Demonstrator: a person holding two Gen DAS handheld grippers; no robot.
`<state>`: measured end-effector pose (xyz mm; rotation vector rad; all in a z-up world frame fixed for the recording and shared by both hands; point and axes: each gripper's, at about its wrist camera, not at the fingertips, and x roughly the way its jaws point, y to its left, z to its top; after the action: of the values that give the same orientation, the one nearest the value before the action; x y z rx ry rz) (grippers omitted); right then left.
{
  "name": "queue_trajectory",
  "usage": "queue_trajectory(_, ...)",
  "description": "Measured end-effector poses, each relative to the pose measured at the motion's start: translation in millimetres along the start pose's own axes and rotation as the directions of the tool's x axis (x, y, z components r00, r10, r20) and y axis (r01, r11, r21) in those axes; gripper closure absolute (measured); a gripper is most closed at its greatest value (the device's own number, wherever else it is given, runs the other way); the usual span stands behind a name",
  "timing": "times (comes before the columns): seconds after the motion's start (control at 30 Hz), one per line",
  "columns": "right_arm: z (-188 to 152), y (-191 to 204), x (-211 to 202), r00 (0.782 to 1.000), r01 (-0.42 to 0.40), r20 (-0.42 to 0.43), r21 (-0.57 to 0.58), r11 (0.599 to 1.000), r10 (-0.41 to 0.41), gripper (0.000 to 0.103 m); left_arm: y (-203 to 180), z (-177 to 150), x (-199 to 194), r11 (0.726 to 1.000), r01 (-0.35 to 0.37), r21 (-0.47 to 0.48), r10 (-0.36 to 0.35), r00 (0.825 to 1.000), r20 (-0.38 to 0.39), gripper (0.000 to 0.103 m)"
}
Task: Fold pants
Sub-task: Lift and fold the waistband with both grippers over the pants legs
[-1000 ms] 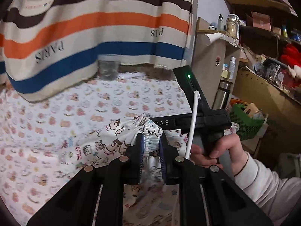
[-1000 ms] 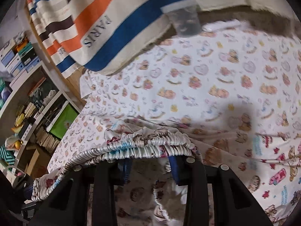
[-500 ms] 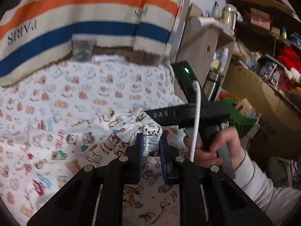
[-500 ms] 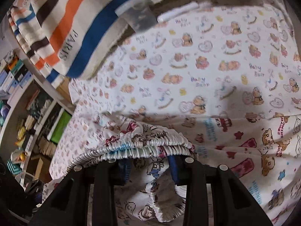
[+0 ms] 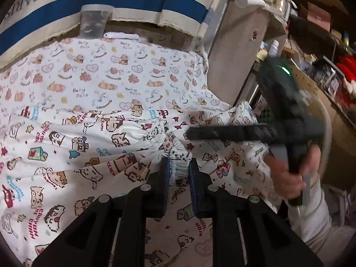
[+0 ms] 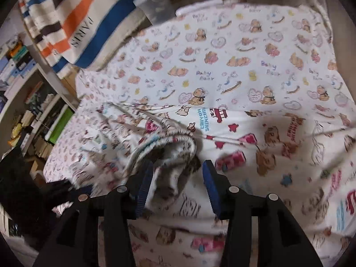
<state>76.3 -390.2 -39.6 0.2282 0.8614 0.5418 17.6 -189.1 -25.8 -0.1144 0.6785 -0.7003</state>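
The pants point(image 5: 89, 155) are white with pixel-style cartoon prints and lie spread on the teddy-bear sheet point(image 5: 111, 77). My left gripper point(image 5: 179, 171) is shut on a bunch of their elastic waistband, low over the cloth. To its right, a hand point(image 5: 287, 173) holds the right gripper, one of its fingers point(image 5: 222, 133) lying level over the pants. In the right wrist view, the right gripper point(image 6: 176, 178) has its jaws opening. The other waistband end point(image 6: 173, 146) sags loose between the blue pads point(image 6: 209, 178), which do not press on it. The pants point(image 6: 267, 138) stretch away to the right.
A striped towel point(image 5: 111, 2) hangs behind the bed, with a clear plastic cup point(image 5: 95, 22) and a white object point(image 5: 121, 36) at its foot. Cluttered shelves point(image 5: 311, 44) stand right of the bed. More shelves point(image 6: 33, 111) are on the other side.
Both grippers came down and forward with the waistband, and the pants settled onto the sheet. The right jaws have widened and the waistband has slumped out of their grip.
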Motion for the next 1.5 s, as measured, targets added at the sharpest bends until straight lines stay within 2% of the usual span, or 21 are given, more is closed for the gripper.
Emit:
queue_trajectory(0.07,-10.2,8.7,-2.2,1.0,0.009,0.004,-0.064,0.998,-0.009,0.055,5.2,1.5,-3.5,1.0,0.011,-0.028,-0.011,1.0,0.015,0.087)
queue_trajectory(0.2,-31.5,39.8,9.7,0.997,0.071,-0.006,-0.259,0.963,-0.075,0.055,12.2,7.3,-12.8,0.998,0.022,-0.059,-0.02,0.999,0.041,0.087)
queue_trajectory(0.3,-35.0,50.4,21.2,0.996,0.083,-0.011,-0.307,0.948,-0.09,0.055,13.2,11.2,-17.9,0.998,0.021,-0.066,-0.018,0.998,0.053,0.087)
queue_trajectory(0.37,-35.8,51.6,28.7,0.995,0.082,-0.024,-0.307,0.948,-0.094,0.067,13.1,13.5,-20.5,0.997,0.021,-0.071,-0.016,0.998,0.058,0.087)
queue_trajectory(0.4,-35.3,52.3,32.4,0.994,0.085,-0.039,-0.301,0.95,-0.102,0.095,12.7,14.6,-21.3,0.997,0.022,-0.074,-0.018,0.998,0.059,0.087)
queue_trajectory(0.43,-35.9,52.0,31.9,0.994,0.087,-0.04,-0.292,0.953,-0.103,0.099,12.0,15.9,-22.2,0.997,0.022,-0.076,-0.018,0.998,0.06,0.087)
queue_trajectory(0.5,-35.9,50.2,21.4,0.996,0.078,-0.014,-0.254,0.964,-0.085,0.099,9.8,17.7,-23.0,0.997,0.022,-0.075,-0.017,0.998,0.065,0.087)
queue_trajectory(0.67,-33.1,35.9,-27.6,0.996,-0.085,0.027,-0.12,0.989,0.089,0.099,-4.1,17.9,-22.5,0.998,0.044,-0.046,-0.041,0.996,0.074,0.087)
queue_trajectory(0.73,-38.5,35.1,-34.5,0.996,-0.084,0.001,-0.117,0.99,0.084,0.099,-10.3,15.2,-17.2,0.997,0.064,-0.04,-0.062,0.997,0.056,0.087)
queue_trajectory(0.8,-50.1,36.6,-31.5,0.999,-0.034,-0.045,-0.145,0.989,0.028,0.099,-16.8,9.6,-8.8,0.997,0.069,-0.031,-0.068,0.997,0.03,0.087)
queue_trajectory(0.93,-64.3,19.0,-28.3,0.995,0.014,-0.101,-0.061,0.998,-0.02,0.094,-25.8,-12.6,11.9,0.998,0.067,-0.003,-0.067,0.996,-0.064,0.087)
queue_trajectory(1.0,-66.0,8.0,-34.7,0.997,0.024,-0.071,-0.017,1.0,-0.025,0.092,-26.8,-24.6,14.5,0.997,0.068,0.019,-0.066,0.993,-0.101,0.085)
queue_trajectory(1.03,-65.4,1.6,-41.0,0.998,0.041,-0.041,0.006,0.999,-0.04,0.085,-27.3,-29.5,12.5,0.997,0.065,0.033,-0.061,0.993,-0.104,0.082)
queue_trajectory(1.07,-63.7,-2.6,-45.6,0.998,0.052,-0.019,0.023,0.998,-0.052,0.078,-28.5,-33.5,7.1,0.997,0.058,0.056,-0.053,0.994,-0.095,0.076)
queue_trajectory(1.1,-61.7,-6.7,-50.9,0.998,0.059,0.01,0.041,0.997,-0.059,0.061,-29.8,-36.8,0.4,0.995,0.055,0.078,-0.049,0.995,-0.083,0.069)
queue_trajectory(1.13,-58.0,-10.2,-55.7,0.997,0.058,0.047,0.062,0.996,-0.061,0.046,-30.2,-39.4,-9.8,0.993,0.056,0.1,-0.05,0.997,-0.066,0.049)
queue_trajectory(1.17,-53.3,-12.0,-59.5,0.995,0.049,0.084,0.079,0.996,-0.056,0.045,-28.5,-39.5,-17.3,0.992,0.074,0.103,-0.068,0.996,-0.057,0.033)
queue_trajectory(1.23,-42.3,-10.4,-60.2,0.993,0.022,0.113,0.089,0.996,-0.032,0.045,-19.2,-37.5,-34.0,0.991,0.115,0.07,-0.112,0.993,-0.044,0.032)
queue_trajectory(1.27,-35.1,-7.3,-58.6,0.991,0.008,0.129,0.085,0.996,-0.019,0.045,-14.1,-35.5,-40.9,0.993,0.107,0.059,-0.105,0.994,-0.035,0.032)
queue_trajectory(1.37,-18.8,5.7,-45.1,0.992,-0.01,0.127,0.051,0.999,0.003,0.045,3.0,-26.9,-67.8,0.998,-0.02,0.057,0.018,0.999,0.05,0.031)
queue_trajectory(1.5,-1.5,28.5,-8.8,0.997,-0.051,0.052,0.019,0.999,0.05,0.045,32.6,-15.9,-95.7,0.981,-0.194,0.023,0.19,0.974,0.127,0.028)
